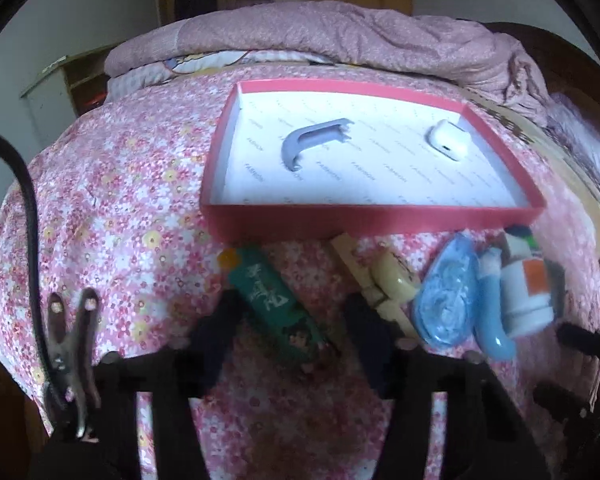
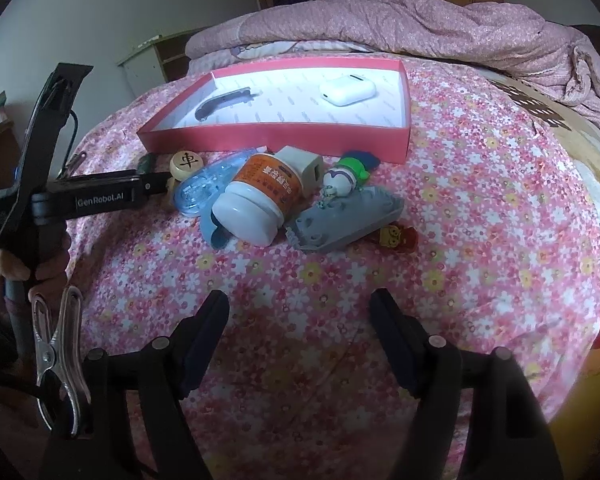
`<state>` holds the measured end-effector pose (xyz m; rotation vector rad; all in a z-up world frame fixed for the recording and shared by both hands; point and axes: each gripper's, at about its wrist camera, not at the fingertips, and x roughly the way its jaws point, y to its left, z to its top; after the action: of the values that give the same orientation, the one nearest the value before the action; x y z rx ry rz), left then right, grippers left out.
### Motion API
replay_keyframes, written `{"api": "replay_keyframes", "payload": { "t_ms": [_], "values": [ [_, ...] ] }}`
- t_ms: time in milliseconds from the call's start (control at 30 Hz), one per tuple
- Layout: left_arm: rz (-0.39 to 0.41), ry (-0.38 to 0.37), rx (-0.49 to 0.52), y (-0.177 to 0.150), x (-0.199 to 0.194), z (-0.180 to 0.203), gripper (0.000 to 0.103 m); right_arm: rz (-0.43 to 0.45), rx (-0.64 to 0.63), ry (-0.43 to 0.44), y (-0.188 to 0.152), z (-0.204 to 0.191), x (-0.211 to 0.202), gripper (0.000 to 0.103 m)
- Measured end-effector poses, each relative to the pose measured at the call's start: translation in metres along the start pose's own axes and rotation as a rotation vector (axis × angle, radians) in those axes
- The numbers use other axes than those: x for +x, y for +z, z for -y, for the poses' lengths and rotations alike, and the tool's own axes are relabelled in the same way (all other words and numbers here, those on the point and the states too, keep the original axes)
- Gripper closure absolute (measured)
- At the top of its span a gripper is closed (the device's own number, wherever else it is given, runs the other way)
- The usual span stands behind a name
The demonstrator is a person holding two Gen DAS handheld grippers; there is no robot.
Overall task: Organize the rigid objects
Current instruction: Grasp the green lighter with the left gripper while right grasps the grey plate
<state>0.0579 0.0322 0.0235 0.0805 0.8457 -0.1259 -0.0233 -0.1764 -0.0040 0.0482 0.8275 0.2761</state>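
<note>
Straddling the green tube [image 1: 278, 304], the left gripper [image 1: 296, 320] has its fingers around it, contact unclear, likely bound for the red box [image 1: 372, 222] just beyond; the right gripper [image 2: 300, 320] waits spread, empty.

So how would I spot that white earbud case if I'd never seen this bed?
Find the shallow red box lying on the flowered bedspread. Only two things lie inside it on its white floor: the white earbud case sits toward the right end. It is smooth, rounded and glossy white, unlike the curved grey plastic piece at the left end.
</note>
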Motion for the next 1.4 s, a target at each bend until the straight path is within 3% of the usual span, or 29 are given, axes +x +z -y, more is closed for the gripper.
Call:
{"api": "replay_keyframes", "payload": {
  "t_ms": [167,233,500,800,1400],
  "values": [
    [-0.004,-0.046,-0.021,-0.001,-0.003,-0.004,0.076,0.011,0.020,0.024,0.001,0.004,-0.002,0.028],
    [-0.009,-0.055,-0.022,-0.004,-0.006,-0.003,0.079,0.011,0.032,0.038,0.002,0.007,-0.002,0.028],
    [0.005,-0.065,0.024,-0.023,-0.017,0.005,0.079,0.052,-0.011,-0.048,0.016,0.019,-0.008,0.028],
    [0.029,-0.040,0.057,-0.022,-0.012,0.014,0.071,0.003,-0.160,-0.075,0.039,0.018,0.018,0.023],
    [0.062,-0.023,0.041,-0.022,-0.009,0.016,0.066,0.012,-0.172,-0.049,0.042,0.021,0.036,0.015]
  ]
}}
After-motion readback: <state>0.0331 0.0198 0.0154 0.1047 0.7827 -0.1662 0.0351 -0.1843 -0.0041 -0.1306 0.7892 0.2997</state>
